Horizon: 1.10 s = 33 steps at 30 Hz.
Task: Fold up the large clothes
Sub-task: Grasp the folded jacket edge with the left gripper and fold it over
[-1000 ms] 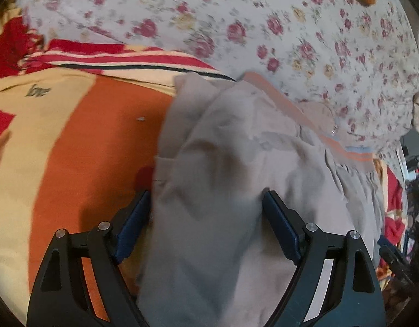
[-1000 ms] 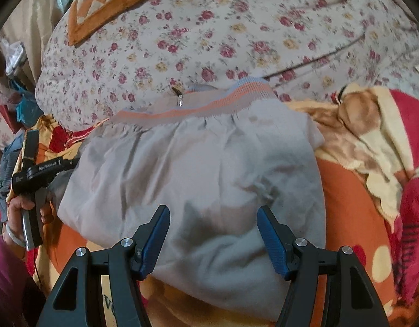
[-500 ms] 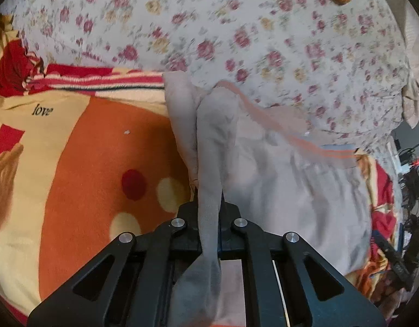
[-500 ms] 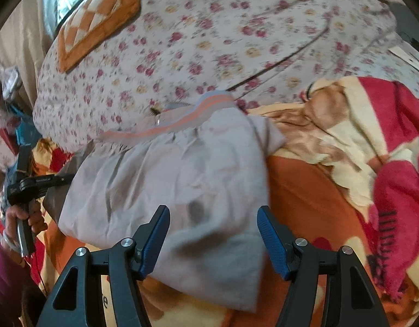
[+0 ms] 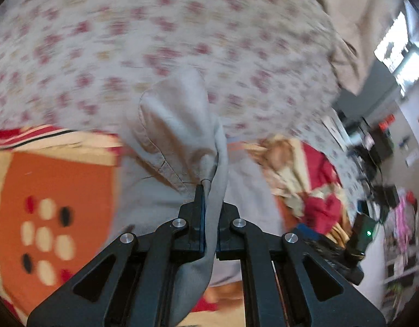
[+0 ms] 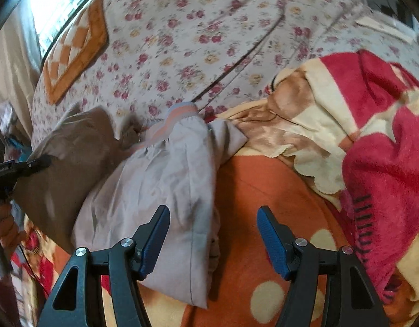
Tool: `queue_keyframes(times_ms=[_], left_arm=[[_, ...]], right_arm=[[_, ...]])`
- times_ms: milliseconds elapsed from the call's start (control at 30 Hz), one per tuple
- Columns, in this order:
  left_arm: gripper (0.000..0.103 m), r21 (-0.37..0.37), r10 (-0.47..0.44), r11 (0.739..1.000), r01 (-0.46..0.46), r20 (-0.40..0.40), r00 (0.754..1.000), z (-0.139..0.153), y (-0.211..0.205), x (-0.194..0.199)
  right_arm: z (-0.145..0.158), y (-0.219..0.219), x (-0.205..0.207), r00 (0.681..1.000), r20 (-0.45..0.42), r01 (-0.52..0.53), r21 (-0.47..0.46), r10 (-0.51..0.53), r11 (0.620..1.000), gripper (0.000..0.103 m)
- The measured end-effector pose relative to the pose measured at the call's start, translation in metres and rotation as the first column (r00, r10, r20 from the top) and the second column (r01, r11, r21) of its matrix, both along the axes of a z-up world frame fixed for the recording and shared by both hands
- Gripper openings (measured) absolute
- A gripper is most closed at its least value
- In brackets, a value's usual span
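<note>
Two grippers, one garment, one bed: that is what we count in this entry. Item one, the left gripper (image 5: 209, 204): its fingers are fully closed on a gathered fold of the grey garment (image 6: 165, 179), the cloth running up out of the pinch and hanging over it; in the right wrist view we see that raised flap held up off the bed at the left, in shadow. We judge it is lifted so that this side can be carried across the rest of the piece for a fold. Item two, the right gripper (image 6: 213, 231): its fingers stand well apart and hold nothing; the left blue pad lies over the garment's near edge, the right pad over bare orange blanket (image 6: 264, 190), so the opening straddles the garment's right-hand border, we think in readiness to pin or take that edge. Item three, the garment itself: most of it lies on the orange blanket toward the near edge of the bed, its striped elastic waistband (image 6: 176, 114) at the far end, touching the floral bedspread (image 6: 182, 27). Item four, a red and cream blanket (image 6: 373, 136), bunched toward the right edge of the bed, clear of the garment. Containers: none in view, so no contents to list.
</note>
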<state>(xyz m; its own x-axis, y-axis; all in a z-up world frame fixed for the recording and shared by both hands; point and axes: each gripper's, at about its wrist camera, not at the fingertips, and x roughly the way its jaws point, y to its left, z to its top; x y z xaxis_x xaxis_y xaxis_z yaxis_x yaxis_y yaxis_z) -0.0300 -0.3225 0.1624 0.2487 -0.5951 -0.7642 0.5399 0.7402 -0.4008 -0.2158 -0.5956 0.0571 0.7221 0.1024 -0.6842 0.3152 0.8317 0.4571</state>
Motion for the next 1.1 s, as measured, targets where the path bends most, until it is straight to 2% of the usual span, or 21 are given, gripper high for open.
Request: queue_keyframes(times_ms=[67,233,300,367,500,533,633,767,833,967,1100], left_arm=[[0.003,0.011,-0.039,0.999,0.039,-0.012,0.999,-0.007,-0.030,-0.010],[0.003,0.060,-0.075,0.995,0.081,-0.088,0.993,-0.061,-0.088,-0.029],[0.003,0.075,-0.098,0.991,0.107,-0.118,0.988,-0.078,-0.098,-0.035],[0.003,0.100,-0.106,0.988,0.117,-0.114,0.988,-0.087,-0.100,-0.041],[0.005,0.122,-0.135,0.982,0.143,-0.072,0.988,-0.070,-0.094,-0.050],[0.006,0.124,-0.138,0.981,0.146,-0.071,0.988,-0.063,-0.089,-0.051],[0.007,0.102,-0.176,0.978,0.181,-0.049,0.983,-0.037,-0.071,-0.058],[0.031,0.073,-0.185,0.980,0.183,0.026,0.982,-0.002,-0.035,-0.065],[0.037,0.073,-0.155,0.986,0.151,0.062,0.986,0.006,-0.019,-0.062],[0.038,0.168,-0.074,0.985,0.049,0.146,0.986,-0.002,0.009,-0.049],[0.038,0.226,-0.013,0.974,-0.017,0.134,0.991,-0.031,0.024,-0.038]], right_arm=[[0.000,-0.008,-0.004,1.000,0.019,0.019,0.027,-0.020,0.999,0.064],[-0.004,-0.023,-0.011,0.998,0.019,0.054,0.045,-0.055,0.998,0.064],[-0.004,-0.026,-0.013,0.998,0.029,0.058,0.060,-0.060,0.996,0.064],[-0.002,-0.026,-0.014,0.997,0.045,0.056,0.073,-0.060,0.996,0.064],[0.001,-0.021,-0.013,0.997,0.058,0.045,0.066,-0.049,0.997,0.065],[0.001,-0.020,-0.013,0.997,0.060,0.045,0.071,-0.049,0.996,0.068],[0.000,-0.018,-0.013,0.997,0.064,0.039,0.113,-0.046,0.993,0.070],[0.015,-0.006,-0.015,0.992,0.122,0.000,0.160,-0.019,0.987,0.070],[0.027,0.003,-0.011,0.989,0.150,-0.036,0.162,0.011,0.986,0.074],[0.045,0.028,0.012,0.981,0.158,-0.134,0.144,0.111,0.980,0.081],[0.039,0.040,0.055,0.982,0.112,-0.169,0.185,0.150,0.968,0.083]])
